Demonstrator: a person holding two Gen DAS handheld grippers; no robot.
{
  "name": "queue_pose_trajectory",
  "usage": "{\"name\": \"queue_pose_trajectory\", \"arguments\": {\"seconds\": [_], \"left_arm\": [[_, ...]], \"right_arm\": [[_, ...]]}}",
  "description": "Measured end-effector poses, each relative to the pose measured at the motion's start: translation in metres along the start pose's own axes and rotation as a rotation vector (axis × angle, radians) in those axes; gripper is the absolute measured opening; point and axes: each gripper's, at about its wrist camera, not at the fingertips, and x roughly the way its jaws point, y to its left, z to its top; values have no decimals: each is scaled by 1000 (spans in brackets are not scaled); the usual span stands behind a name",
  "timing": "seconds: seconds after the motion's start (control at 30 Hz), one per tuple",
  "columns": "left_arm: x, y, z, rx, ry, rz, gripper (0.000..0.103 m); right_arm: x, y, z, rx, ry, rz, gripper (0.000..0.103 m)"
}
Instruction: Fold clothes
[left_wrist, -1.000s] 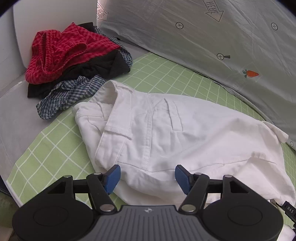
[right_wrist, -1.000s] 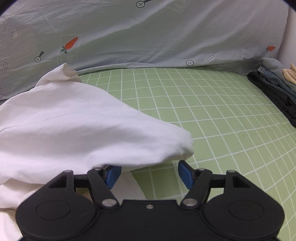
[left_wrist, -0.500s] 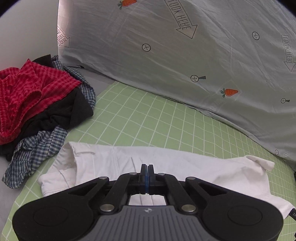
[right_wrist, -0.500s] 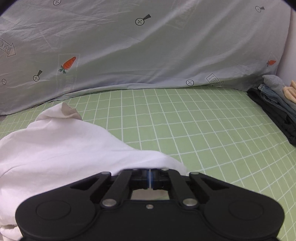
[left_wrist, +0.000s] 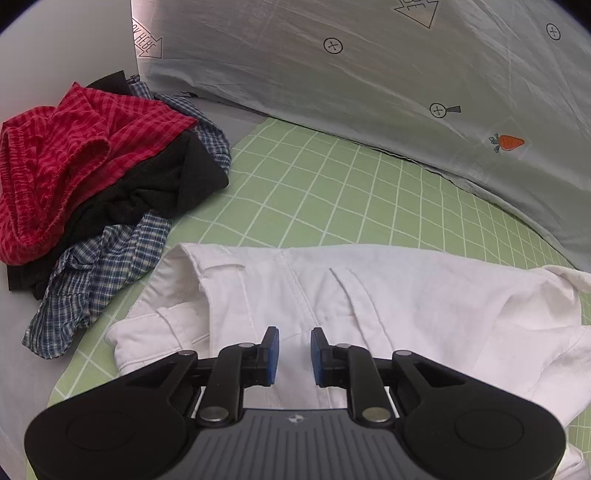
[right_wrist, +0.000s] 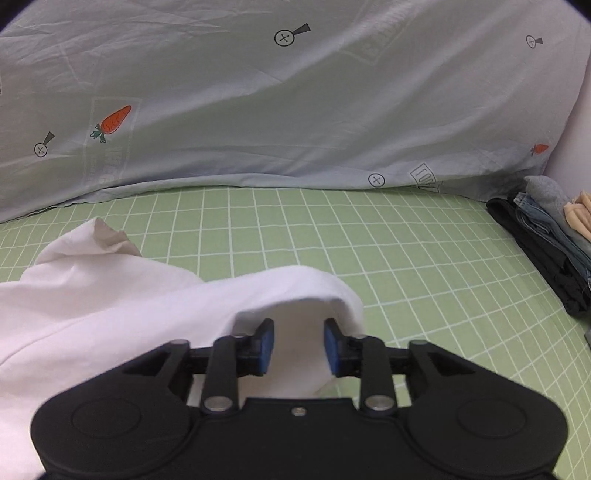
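White trousers (left_wrist: 399, 295) lie folded lengthwise on the green checked mat (left_wrist: 332, 192), waistband and pocket toward the left. My left gripper (left_wrist: 294, 352) hovers over the waist end, open, with a narrow gap and nothing pinched between its blue pads. In the right wrist view the leg end of the white trousers (right_wrist: 110, 295) humps up in a fold. Right there my right gripper (right_wrist: 299, 347) is open, and white cloth shows in the gap, loose between the jaws.
A heap of red checked (left_wrist: 74, 155), black and blue plaid clothes (left_wrist: 99, 273) lies at the left. A grey printed bed sheet (right_wrist: 295, 110) rises behind the mat. A stack of folded dark and denim clothes (right_wrist: 546, 243) sits at the right edge.
Both grippers were shut on the trousers half a second ago and have now opened. The cloth has dropped onto the mat, folded over; both views sit lower and nearer.
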Motion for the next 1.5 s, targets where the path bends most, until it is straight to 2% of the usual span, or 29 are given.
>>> {"name": "queue_pose_trajectory", "arguments": {"seconds": [0.1, 0.2, 0.27, 0.37, 0.5, 0.63, 0.83, 1.03, 1.07, 1.13, 1.23, 1.37, 1.5], "left_arm": [[-11, 8, -16, -24, 18, 8, 39], [-23, 10, -33, -54, 29, -8, 41], [-30, 9, -42, -76, 29, -25, 43], [-38, 3, -55, -83, 23, -16, 56], [-44, -3, -69, -107, 33, -24, 56], [-42, -3, -82, -226, 67, -102, 56], [-29, -8, -95, -408, 123, -235, 57], [-7, -1, -105, -647, 193, -408, 55], [-3, -1, -106, -675, 202, -427, 55], [3, -3, -106, -694, 208, -418, 55], [6, -7, -102, -691, 203, -399, 49], [6, -9, -89, -691, 162, -375, 18], [0, -14, -57, -620, 95, -354, 12]], "right_arm": [[-10, -11, -24, 64, 44, 54, 57], [-15, -15, -42, 119, 82, 103, 58], [-18, -15, -47, 110, 89, 121, 58], [-22, -14, -51, 80, 92, 143, 58], [-26, -12, -57, 39, 95, 172, 61], [-31, -10, -63, -2, 98, 201, 65], [-35, -10, -70, -55, 103, 235, 66], [-34, -19, -73, -58, 108, 235, 67], [-32, -22, -73, -45, 112, 231, 67], [-28, -27, -72, -19, 118, 222, 67], [-21, -32, -70, 15, 127, 209, 67], [-9, -39, -64, 74, 145, 204, 67], [0, -39, -56, 105, 156, 198, 66]]}}
